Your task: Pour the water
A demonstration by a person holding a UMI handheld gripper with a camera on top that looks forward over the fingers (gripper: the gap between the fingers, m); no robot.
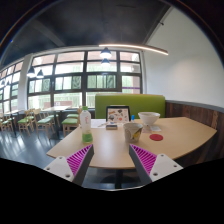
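Observation:
My gripper (pixel 112 160) is open and empty, its two magenta pads (pixel 80 157) spread wide over the near edge of a light wooden table (pixel 115 140). Far beyond the fingers, at the table's far end, stand a pale bottle (pixel 86 119), a white bowl (pixel 149 119) and a small yellowish container (pixel 132 131). A framed picture or screen (pixel 118 114) stands behind them. Nothing sits between the fingers.
A green bench (pixel 130 102) backs the table. Other tables and chairs (pixel 30 122) stand at the left by large windows (pixel 70 85). The floor (pixel 30 148) is dark. A long lamp (pixel 135 47) hangs from the ceiling.

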